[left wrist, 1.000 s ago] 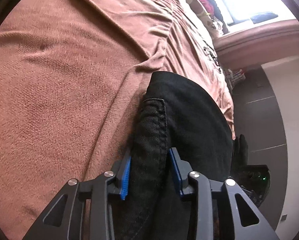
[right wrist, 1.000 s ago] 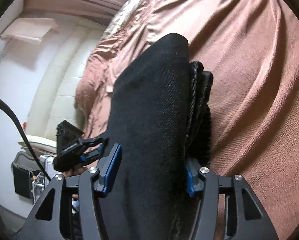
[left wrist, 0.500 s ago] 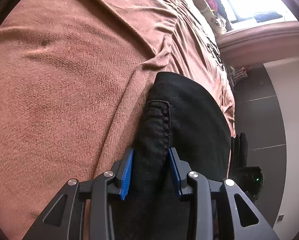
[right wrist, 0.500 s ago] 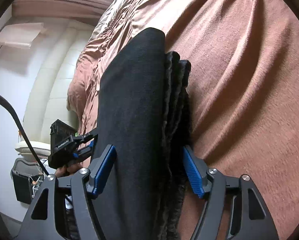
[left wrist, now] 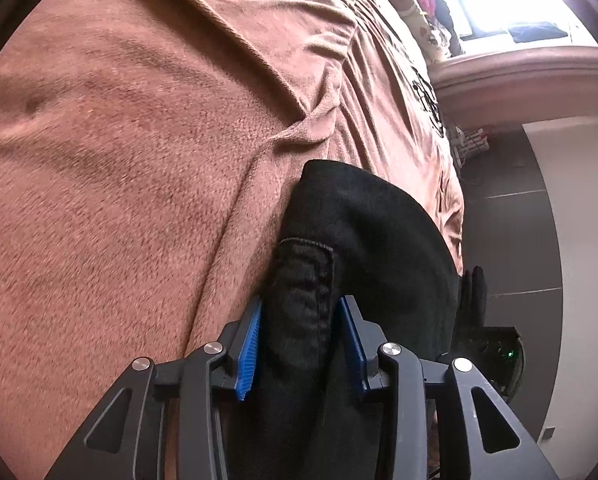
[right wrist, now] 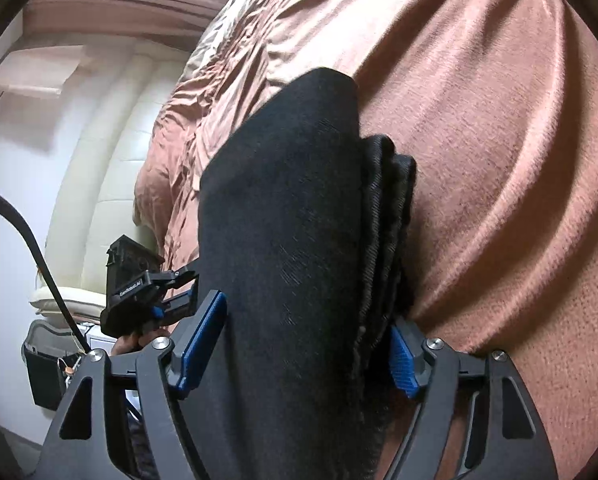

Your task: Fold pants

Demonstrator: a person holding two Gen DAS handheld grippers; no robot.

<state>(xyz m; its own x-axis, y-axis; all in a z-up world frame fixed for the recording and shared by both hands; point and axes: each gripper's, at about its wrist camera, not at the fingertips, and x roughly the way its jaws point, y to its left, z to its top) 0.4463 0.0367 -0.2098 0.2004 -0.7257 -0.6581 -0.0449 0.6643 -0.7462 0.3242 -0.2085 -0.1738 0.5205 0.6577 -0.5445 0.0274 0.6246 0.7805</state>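
The pants [left wrist: 363, 240] run straight ahead along both grippers' fingers, held just above the bed [left wrist: 139, 160]. The left gripper [left wrist: 299, 344] pinches a seamed edge; the right gripper [right wrist: 307, 332] clamps the thick folded stack.

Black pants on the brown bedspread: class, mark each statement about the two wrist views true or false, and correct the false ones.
1. The left gripper is clamped on a stitched edge of the black pants. True.
2. The right gripper hangs with nothing between its pads. False: a thick fold of the pants fills it.
3. The brown bedspread is wrinkled. True.
4. The pants are blue denim. False: they are black.
5. The gripper pads are red. False: they are blue.
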